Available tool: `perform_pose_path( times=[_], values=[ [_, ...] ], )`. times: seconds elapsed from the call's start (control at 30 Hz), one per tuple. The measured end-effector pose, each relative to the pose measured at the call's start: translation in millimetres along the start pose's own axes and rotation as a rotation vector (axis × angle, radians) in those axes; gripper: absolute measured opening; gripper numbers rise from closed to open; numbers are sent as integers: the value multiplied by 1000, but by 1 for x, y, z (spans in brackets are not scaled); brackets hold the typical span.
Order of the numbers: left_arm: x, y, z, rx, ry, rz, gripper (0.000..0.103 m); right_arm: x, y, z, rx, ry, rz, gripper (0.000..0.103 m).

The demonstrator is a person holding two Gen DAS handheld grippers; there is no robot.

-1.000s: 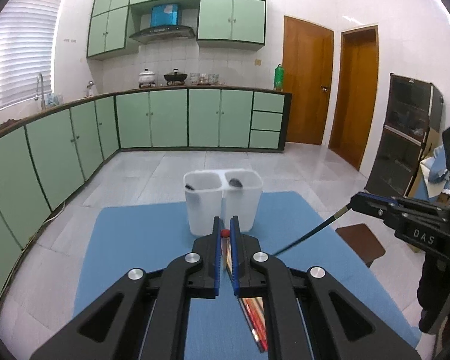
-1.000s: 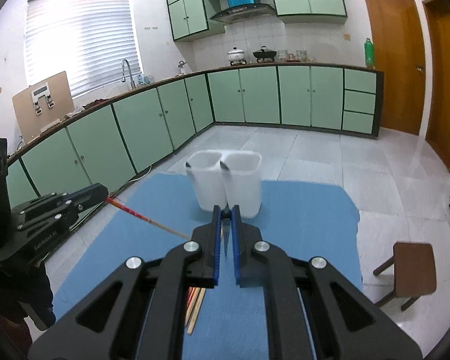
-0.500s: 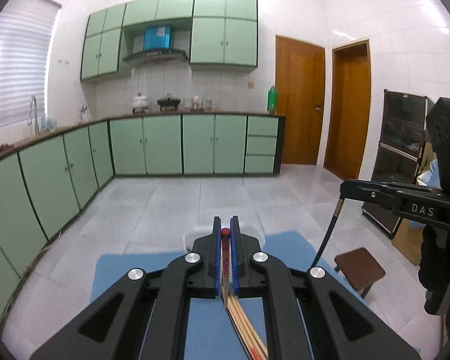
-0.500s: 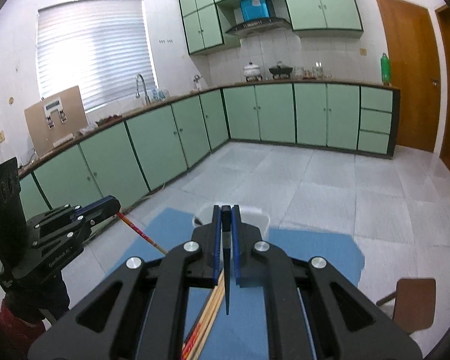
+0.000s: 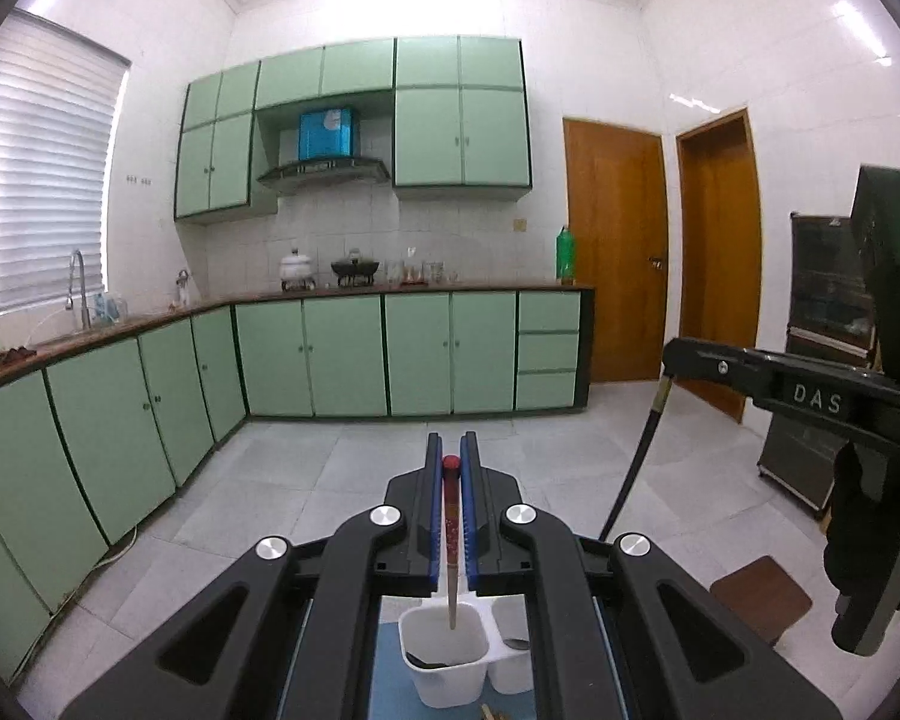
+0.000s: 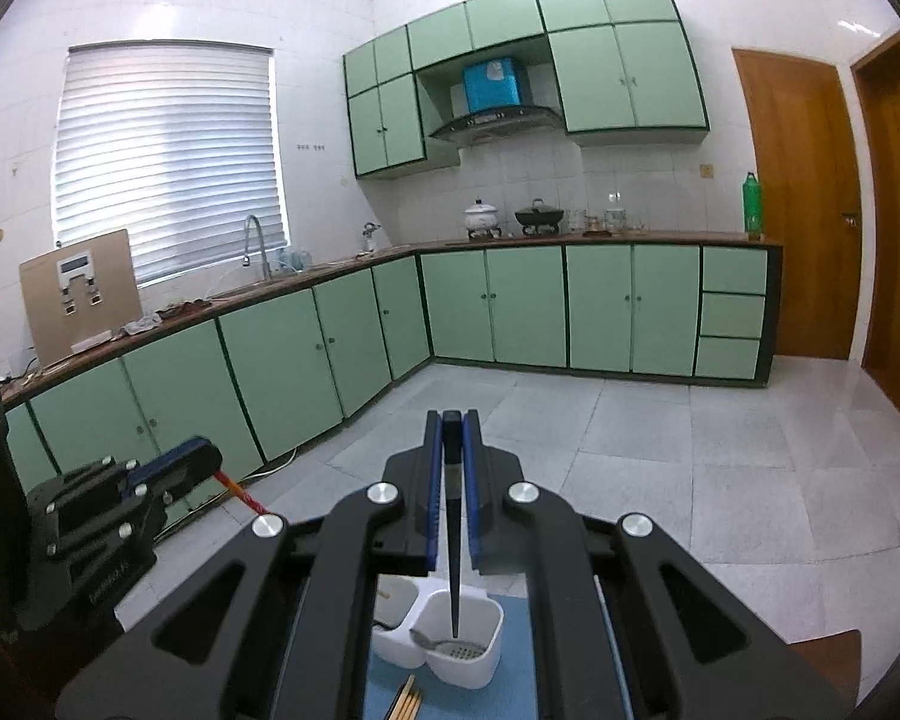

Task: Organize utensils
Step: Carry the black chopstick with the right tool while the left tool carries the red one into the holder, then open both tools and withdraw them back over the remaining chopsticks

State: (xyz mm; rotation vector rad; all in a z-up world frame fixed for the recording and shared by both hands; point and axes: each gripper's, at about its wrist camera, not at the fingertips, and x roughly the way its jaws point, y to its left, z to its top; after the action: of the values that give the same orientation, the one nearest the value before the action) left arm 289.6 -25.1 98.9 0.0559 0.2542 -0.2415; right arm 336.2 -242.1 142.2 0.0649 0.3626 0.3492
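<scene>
Red-capped chopstick (image 5: 450, 516) – clenched in L tongs (image 5: 450, 459) | black chopstick (image 6: 452, 534) – clenched in R tongs (image 6: 452, 420) | both above white holder (image 5: 444, 660)

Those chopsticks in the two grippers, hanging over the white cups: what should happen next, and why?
Probably lower both. The left gripper holds a red-topped chopstick with its tip at the left cup of the white holder; the right gripper holds a black chopstick over the right cup.

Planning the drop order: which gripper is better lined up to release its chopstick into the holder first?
Roughly even; slightly left. Its red-tipped chopstick hangs over the holder; the right's black chopstick does too.
</scene>
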Motion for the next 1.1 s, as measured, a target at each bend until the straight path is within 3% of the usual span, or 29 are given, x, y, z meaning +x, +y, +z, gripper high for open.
perform_pose_path(
  times=[0.33, 0.43, 0.63, 0.8, 0.97, 1.1],
  values=[
    [59, 0, -45, -15, 144, -18, 6, 64, 1, -61, 21, 152, -27, 9],
    [60, 3, -55, -23, 167, -18, 14, 64, 5, -71, 14, 170, -34, 13],
    [35, 10, -57, -50, 152, -7, 40, 35, -2, -75, 53, 123, -61, 45],
    [2, 15, -65, -67, 139, 9, 53, -5, -4, -93, 71, 94, -79, 69],
    [-28, 14, -94, -83, 166, 24, 67, -37, 1, -130, 82, 110, -95, 84],
    [-44, 7, -131, -78, 244, 28, 71, -54, 5, -176, 93, 170, -118, 88]
  ],
)
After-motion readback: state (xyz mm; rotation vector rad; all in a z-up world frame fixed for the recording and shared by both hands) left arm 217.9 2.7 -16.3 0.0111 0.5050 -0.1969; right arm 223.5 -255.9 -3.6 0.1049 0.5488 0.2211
